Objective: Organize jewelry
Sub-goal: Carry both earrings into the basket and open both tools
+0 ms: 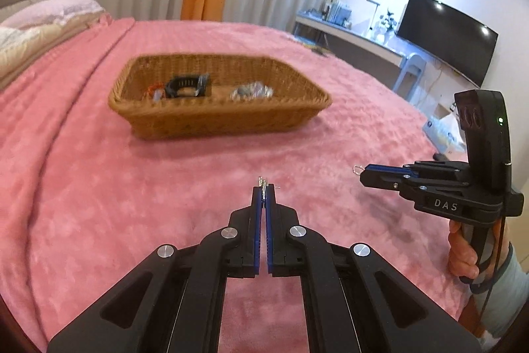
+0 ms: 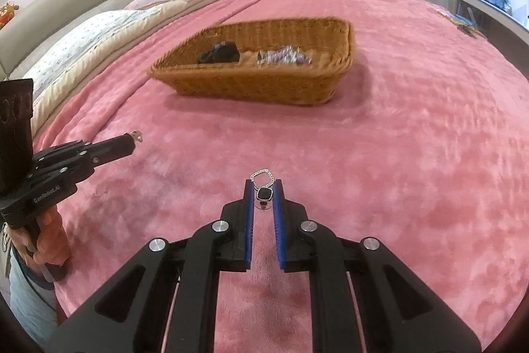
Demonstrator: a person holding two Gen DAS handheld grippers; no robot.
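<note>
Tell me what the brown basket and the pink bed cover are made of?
The brown rectangular basket looks like woven wicker or rattan: fine matte ribs of weave run along its walls and rim. The pink bed cover looks like soft plush fleece: fuzzy, with mottled patches where the pile lies differently.

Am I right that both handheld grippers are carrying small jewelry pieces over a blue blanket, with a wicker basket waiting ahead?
Nearly. The blanket is pink, not blue, as both wrist views show. The rest holds: the left gripper pinches a small silvery piece, the right gripper grips a black-stone pendant on its chain, and the wicker basket sits ahead.
</note>
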